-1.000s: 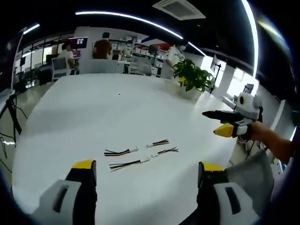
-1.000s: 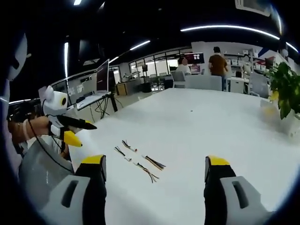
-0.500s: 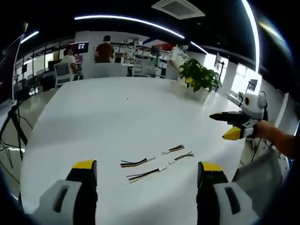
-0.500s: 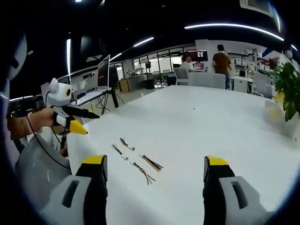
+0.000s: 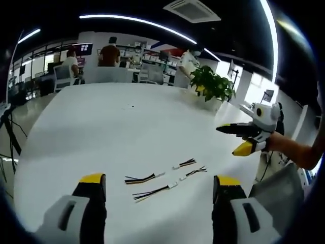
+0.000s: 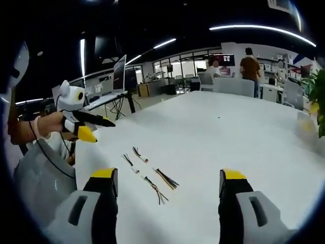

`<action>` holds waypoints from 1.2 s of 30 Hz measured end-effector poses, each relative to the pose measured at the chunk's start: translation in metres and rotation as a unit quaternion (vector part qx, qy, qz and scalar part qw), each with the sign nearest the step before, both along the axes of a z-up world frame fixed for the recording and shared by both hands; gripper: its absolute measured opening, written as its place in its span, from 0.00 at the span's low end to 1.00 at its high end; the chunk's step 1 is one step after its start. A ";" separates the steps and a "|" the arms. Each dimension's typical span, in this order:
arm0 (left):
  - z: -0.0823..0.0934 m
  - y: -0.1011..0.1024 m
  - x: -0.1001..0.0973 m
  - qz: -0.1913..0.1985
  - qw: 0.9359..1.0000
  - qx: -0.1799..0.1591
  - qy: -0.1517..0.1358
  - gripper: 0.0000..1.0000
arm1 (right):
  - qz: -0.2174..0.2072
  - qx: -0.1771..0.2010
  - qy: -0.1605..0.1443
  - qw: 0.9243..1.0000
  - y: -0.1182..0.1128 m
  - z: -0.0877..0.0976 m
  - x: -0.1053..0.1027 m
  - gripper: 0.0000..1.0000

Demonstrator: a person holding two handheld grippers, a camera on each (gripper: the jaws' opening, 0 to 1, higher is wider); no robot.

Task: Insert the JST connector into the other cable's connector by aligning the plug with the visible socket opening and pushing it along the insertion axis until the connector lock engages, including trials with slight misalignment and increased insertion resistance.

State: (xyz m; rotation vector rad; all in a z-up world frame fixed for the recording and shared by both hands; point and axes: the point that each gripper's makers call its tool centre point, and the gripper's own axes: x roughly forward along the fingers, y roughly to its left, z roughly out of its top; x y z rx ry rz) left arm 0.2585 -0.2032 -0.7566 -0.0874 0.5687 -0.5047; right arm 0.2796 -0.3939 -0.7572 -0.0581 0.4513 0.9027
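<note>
Both grippers hung above the white table [image 5: 101, 127], neither yet at work. The left gripper [image 5: 155, 185] stood with its jaws spread wide and nothing between them; the right gripper [image 6: 166, 180] likewise, jaws apart and empty. In the left gripper view the right gripper came in from the right edge, held in a hand [image 5: 289, 147], yellow-tipped, off the table surface.

Four short cables lay on the table near the person's edge, loosely paired in two rows. In the left gripper view: a longer dark-wired cable [image 5: 143, 178] with its white connector pointing toward a shorter cable [image 5: 184, 163], and below them a second long cable [image 5: 152, 192] facing a second short cable [image 5: 193, 172]. The white connector ends of each pair sat near one another but apart, unmated. In the right gripper view the same cluster of cables [image 6: 147, 170] lay between and beyond the jaws. Which end was plug and which socket was too small to tell.

Judged stage: the approach, before any grasp; nothing picked up, nothing inserted.

Next move would seem to call for each gripper to descend on one cable of a pair, closing just behind its connector housing so the mating face stays exposed, then lifting both and lining up the axes before pushing.

A potted plant [image 5: 212, 86] stood at the far side of the table; people sat at desks beyond.
</note>
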 end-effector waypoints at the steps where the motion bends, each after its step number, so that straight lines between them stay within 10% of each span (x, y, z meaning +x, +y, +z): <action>1: 0.000 -0.001 0.001 -0.001 1.000 0.000 -0.001 0.85 | 0.003 0.000 -0.001 1.000 0.001 0.000 0.000 0.79; 36: -0.012 -0.005 0.030 -0.086 0.996 0.009 -0.015 0.69 | 0.107 0.006 -0.028 0.994 0.046 -0.027 0.023 0.65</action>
